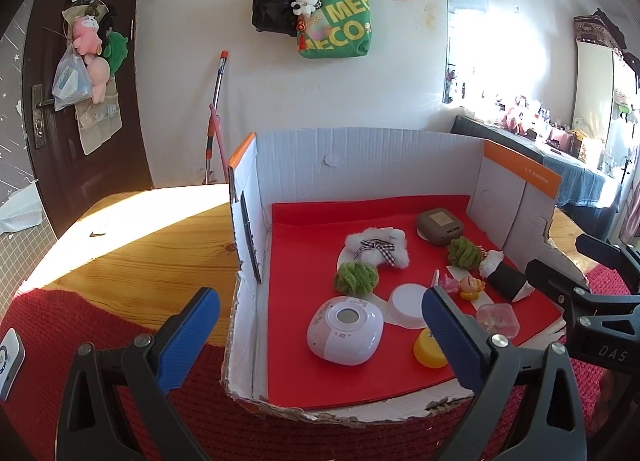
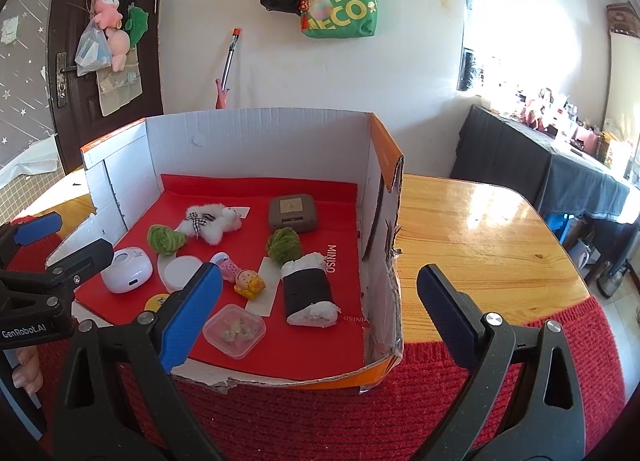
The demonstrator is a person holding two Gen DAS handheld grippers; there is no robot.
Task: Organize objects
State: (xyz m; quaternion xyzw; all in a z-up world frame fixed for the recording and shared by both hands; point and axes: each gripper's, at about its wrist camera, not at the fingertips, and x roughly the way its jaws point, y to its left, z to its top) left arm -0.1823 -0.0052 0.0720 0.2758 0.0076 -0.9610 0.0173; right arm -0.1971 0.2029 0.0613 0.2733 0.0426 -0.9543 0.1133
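A white cardboard box (image 1: 352, 157) (image 2: 256, 133) with a red liner holds several small things: a white rounded device (image 1: 345, 330) (image 2: 127, 270), two green yarn balls (image 1: 356, 278) (image 1: 464, 253), a white fluffy toy (image 1: 378, 249) (image 2: 212, 221), a brown case (image 1: 439, 226) (image 2: 293, 213), a sushi-roll plush (image 2: 309, 290), a doll figure (image 2: 249, 282), a clear small box (image 2: 234, 331), a white lid (image 1: 406, 305) and a yellow cap (image 1: 429, 349). My left gripper (image 1: 320, 333) is open and empty at the box's front left. My right gripper (image 2: 320, 309) is open and empty at the front right.
The box stands on a wooden table (image 2: 480, 229) with a red knitted mat (image 2: 320, 413) at the front. A white device (image 1: 10, 357) lies on the mat at far left. Bags hang on the wall (image 1: 332, 13); a cluttered side table (image 2: 560, 157) stands at right.
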